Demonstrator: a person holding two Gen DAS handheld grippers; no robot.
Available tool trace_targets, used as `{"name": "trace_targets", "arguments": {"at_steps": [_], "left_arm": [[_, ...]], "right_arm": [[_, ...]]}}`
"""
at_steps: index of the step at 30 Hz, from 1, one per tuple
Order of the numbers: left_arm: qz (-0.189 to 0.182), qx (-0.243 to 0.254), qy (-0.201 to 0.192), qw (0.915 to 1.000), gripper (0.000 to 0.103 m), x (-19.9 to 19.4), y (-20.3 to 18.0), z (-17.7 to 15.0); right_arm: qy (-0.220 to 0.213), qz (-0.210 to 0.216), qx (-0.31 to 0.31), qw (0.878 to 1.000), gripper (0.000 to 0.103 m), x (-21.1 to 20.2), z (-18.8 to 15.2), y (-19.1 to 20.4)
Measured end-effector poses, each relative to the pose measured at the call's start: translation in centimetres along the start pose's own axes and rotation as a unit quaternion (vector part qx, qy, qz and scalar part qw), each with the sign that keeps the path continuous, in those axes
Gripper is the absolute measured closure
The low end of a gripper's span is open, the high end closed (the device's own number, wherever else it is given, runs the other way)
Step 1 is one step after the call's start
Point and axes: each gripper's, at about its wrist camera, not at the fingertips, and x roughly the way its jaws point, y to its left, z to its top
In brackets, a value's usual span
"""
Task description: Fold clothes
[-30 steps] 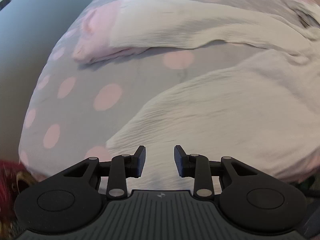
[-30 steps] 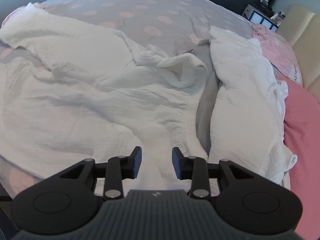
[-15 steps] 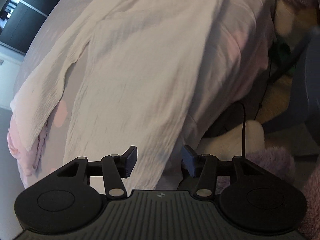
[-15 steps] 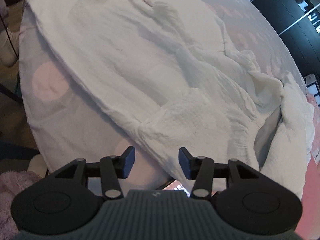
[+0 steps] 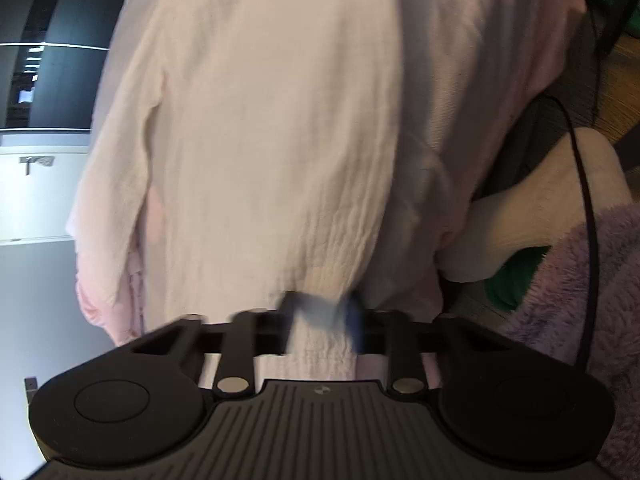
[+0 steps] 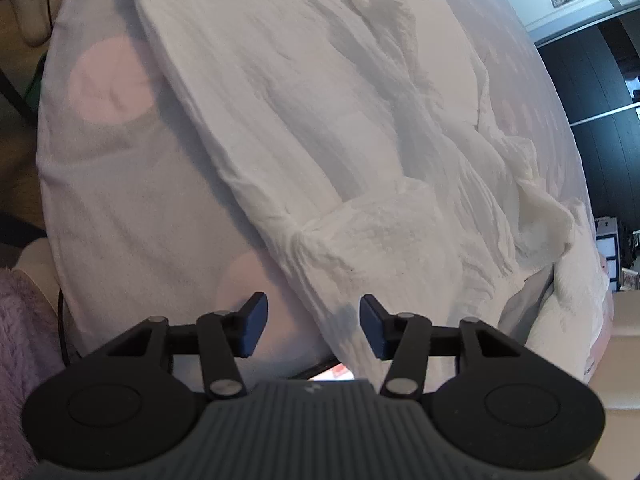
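**Gripper states, both wrists**

The left gripper [image 5: 322, 316] is seen low in the frame's centre, its blurred fingers [image 5: 294, 312] drawn close together with white cloth between them. The right gripper [image 6: 313, 330] is held at lower centre with its jaws spread wide apart, nothing clamped.

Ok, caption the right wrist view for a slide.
Open right gripper poised over the white garment's bunched edge on the pink-dotted bedspread.

A bed [image 6: 120, 184] with grey, pink-spotted bedding fills both views. Dark wardrobe doors [image 6: 600, 80] stand behind it. A purple fluffy rug [image 5: 580, 280] covers the wooden floor [image 5: 624, 68].
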Motion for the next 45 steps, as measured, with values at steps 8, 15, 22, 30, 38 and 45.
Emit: {"name": "trace_targets", "arguments": {"at_steps": [8,15,22,30,38,45], "left_arm": [[0.019,-0.120,-0.016,0.9925,0.100,-1.1,4.8,-1.0],[0.027,-0.239,-0.042,0.9696,0.100,-2.9,10.1,-2.1],[0.053,-0.283,-0.058,0.9559,0.100,-4.1,16.0,-0.8],[0.102,-0.244,-0.050,0.9630,0.100,-0.7,23.6,3.9],[0.120,-0.208,-0.026,0.9703,0.100,7.3,30.6,9.1],[0.117,-0.164,0.009,0.9796,0.100,16.9,34.0,15.4]], "right_arm": [[0.023,-0.066,-0.082,0.994,0.052,2.1,0.1,1.0],[0.019,-0.125,-0.042,0.991,0.095,1.1,0.1,-1.4],[-0.020,-0.161,0.061,0.985,0.095,-2.3,1.5,-6.1],[-0.030,-0.157,0.129,0.979,0.096,-2.7,4.3,-12.0],[-0.036,-0.129,0.178,0.975,0.096,0.8,7.1,-19.4],[-0.016,-0.116,0.222,0.968,0.096,7.3,9.1,-25.2]]}}
